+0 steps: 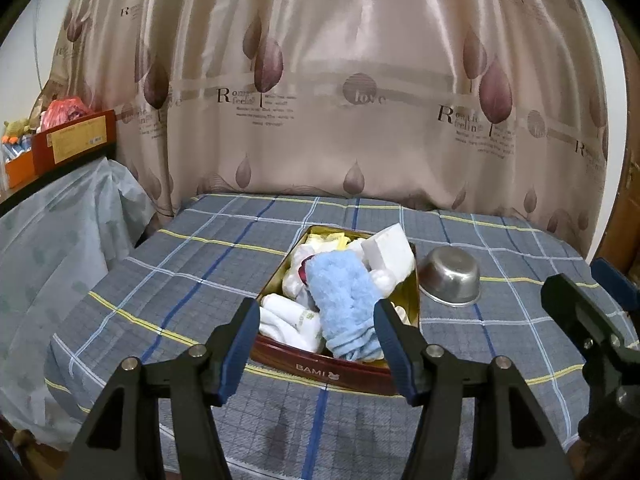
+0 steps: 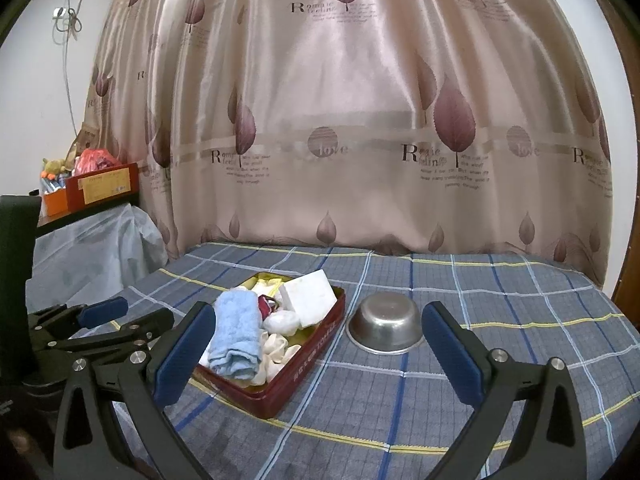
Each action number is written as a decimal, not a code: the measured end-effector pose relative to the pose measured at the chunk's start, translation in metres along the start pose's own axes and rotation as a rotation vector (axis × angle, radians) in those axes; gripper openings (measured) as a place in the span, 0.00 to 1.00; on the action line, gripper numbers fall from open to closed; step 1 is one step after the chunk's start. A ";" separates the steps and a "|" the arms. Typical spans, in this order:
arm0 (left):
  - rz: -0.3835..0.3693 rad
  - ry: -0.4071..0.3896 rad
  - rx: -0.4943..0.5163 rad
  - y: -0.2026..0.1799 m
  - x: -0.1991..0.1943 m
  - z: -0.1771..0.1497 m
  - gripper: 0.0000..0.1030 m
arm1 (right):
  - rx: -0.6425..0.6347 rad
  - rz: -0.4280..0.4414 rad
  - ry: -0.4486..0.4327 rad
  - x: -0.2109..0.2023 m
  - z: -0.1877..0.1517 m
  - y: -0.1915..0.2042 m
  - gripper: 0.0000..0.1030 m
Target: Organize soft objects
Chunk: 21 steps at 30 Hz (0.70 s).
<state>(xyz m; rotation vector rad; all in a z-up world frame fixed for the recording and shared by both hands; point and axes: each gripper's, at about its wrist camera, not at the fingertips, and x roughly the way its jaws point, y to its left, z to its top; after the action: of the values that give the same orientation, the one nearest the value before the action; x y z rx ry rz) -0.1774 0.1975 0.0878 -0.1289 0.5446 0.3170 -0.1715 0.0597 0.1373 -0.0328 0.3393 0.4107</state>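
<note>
While both grippers hover with jaws apart and empty, I see the blue towel (image 1: 344, 300) heaped in the tin (image 1: 320, 370) just ahead of my left gripper (image 1: 316, 348), handy for grabbing; right gripper (image 2: 316, 352) waits.

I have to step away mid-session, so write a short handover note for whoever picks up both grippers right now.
Left gripper: open, empty, hovering just before the tin.
Right gripper: open, empty, wide apart, facing tin and bowl.
Red tin on the plaid bedcover holds the blue towel, white foam block, white socks and small white pieces.
Steel bowl sits upside down right of the tin, apart from it.
Done: soft items appear gathered in the tin.
Left: nothing loose visible; check the pile is tidy.
</note>
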 end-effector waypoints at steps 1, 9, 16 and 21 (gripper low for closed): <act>-0.003 0.001 0.001 0.000 0.000 0.000 0.59 | -0.001 0.002 0.002 0.000 -0.001 0.000 0.99; -0.003 0.008 -0.001 -0.002 0.001 0.000 0.59 | -0.011 0.003 0.006 -0.001 -0.002 0.004 0.99; 0.010 0.017 -0.022 0.002 0.002 0.000 0.59 | -0.011 0.005 0.009 -0.002 -0.002 0.005 0.99; 0.018 0.025 -0.017 0.003 0.004 0.000 0.59 | -0.019 0.014 0.012 -0.003 -0.005 0.009 0.99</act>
<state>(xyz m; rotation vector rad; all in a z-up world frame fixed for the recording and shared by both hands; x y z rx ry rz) -0.1750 0.2009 0.0851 -0.1445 0.5687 0.3377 -0.1795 0.0664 0.1341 -0.0521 0.3479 0.4273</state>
